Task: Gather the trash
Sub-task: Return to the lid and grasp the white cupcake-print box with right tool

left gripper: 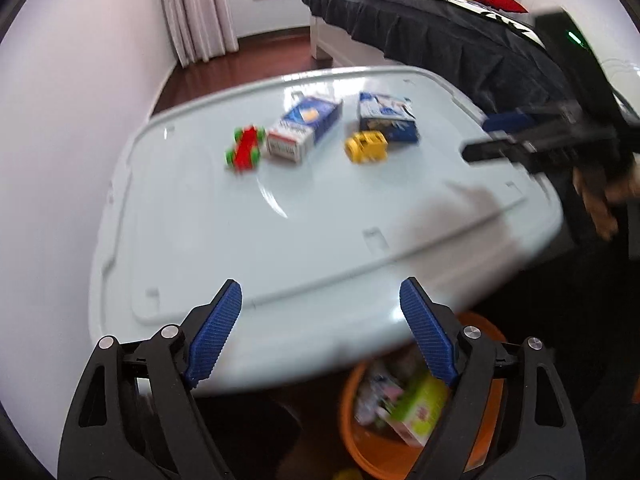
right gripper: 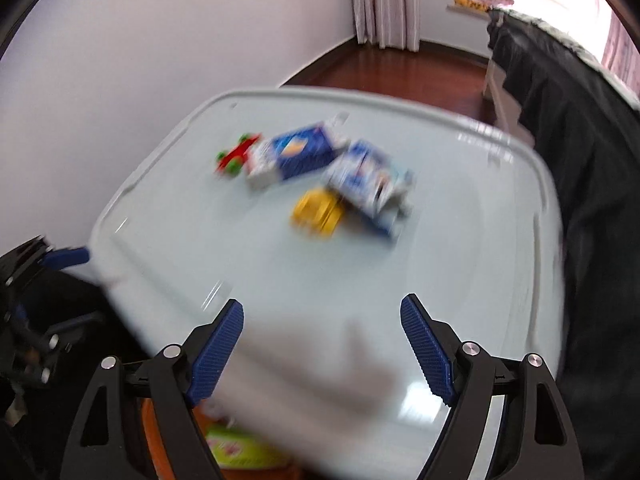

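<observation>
On the pale blue table [left gripper: 320,240] lie two blue and white cartons: one [left gripper: 306,128] beside a red toy car [left gripper: 245,147], the other [left gripper: 387,117] behind a yellow toy car [left gripper: 366,146]. Both cartons also show, blurred, in the right wrist view [right gripper: 296,154] [right gripper: 370,182]. My left gripper [left gripper: 320,328] is open and empty over the table's near edge. My right gripper [right gripper: 322,348] is open and empty over the table; it shows in the left wrist view [left gripper: 492,138] at the table's right edge.
An orange bin [left gripper: 424,408] with trash in it, including a green box [left gripper: 416,408], stands on the floor below the table's near edge. A white wall runs on the left. A bed with a dark skirt [left gripper: 440,36] stands behind and to the right.
</observation>
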